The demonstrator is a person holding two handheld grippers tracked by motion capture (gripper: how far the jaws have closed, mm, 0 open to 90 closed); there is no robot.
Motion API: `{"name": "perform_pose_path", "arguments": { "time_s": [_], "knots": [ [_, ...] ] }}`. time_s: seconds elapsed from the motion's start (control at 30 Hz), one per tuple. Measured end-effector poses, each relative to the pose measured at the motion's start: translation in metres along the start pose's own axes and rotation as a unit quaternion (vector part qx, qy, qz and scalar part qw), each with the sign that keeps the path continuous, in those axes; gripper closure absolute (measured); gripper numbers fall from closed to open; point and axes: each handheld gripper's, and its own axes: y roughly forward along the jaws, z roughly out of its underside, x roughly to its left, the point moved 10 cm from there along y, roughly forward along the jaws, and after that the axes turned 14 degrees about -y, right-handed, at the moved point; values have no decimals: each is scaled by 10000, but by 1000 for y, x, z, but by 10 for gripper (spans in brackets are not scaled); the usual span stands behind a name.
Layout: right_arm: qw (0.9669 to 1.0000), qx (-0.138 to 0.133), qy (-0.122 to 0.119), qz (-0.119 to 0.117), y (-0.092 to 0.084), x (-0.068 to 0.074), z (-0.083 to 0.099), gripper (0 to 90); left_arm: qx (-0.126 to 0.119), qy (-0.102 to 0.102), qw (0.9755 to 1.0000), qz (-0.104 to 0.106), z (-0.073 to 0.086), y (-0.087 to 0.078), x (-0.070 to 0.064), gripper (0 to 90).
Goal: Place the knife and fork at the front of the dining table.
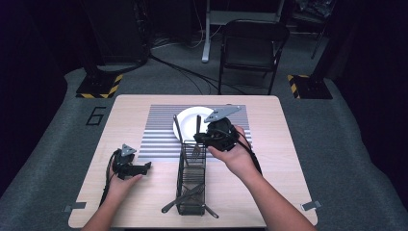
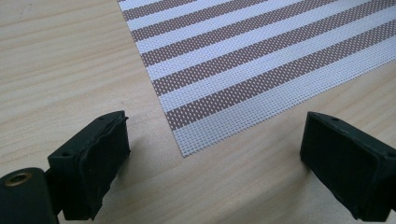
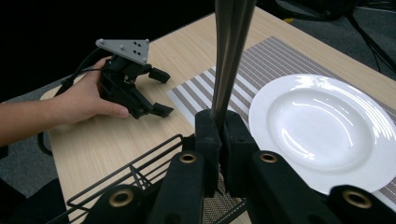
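My right gripper (image 1: 200, 138) is shut on the handle of a metal fork (image 1: 197, 149). The fork hangs upright with its tines down over the far end of a black wire basket (image 1: 181, 168). In the right gripper view the steel handle (image 3: 231, 46) rises straight up from between the closed pads (image 3: 208, 128) of my right gripper (image 3: 220, 126). My left gripper (image 1: 146, 167) rests open on the table at the left, nothing between its jaws. It lies low over the near corner of the striped placemat (image 2: 261, 51). From the right gripper view the left gripper (image 3: 162, 92) sits in a hand.
A white plate (image 1: 187, 120) sits on the placemat (image 1: 159, 130) beyond the basket. Another utensil (image 1: 177, 129) stands in the basket, and more cutlery (image 1: 185, 196) lies at its near end. A folding chair (image 1: 252, 45) stands behind the table.
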Motion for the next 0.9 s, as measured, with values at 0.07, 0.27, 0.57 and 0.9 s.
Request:
{"name": "perform_pose_path", "arguments": {
  "time_s": [0.07, 0.27, 0.57, 0.9],
  "knots": [
    [10000, -5, 21, -12, -4, 0, -4, 866, 14, 5, 10000, 0, 0, 0, 0, 80],
    [10000, -19, 6, 19, -18, -5, -11, 866, -11, 0, 10000, -2, 0, 0, 0, 81],
    [9996, 73, 143, 227, -36, -26, -3, 866, -6, 8, 10000, -5, 0, 0, 0, 81],
    [9978, 291, 290, 526, -48, -51, 18, 866, -4, 31, 10000, -9, 0, 0, 0, 80]
  ]
}}
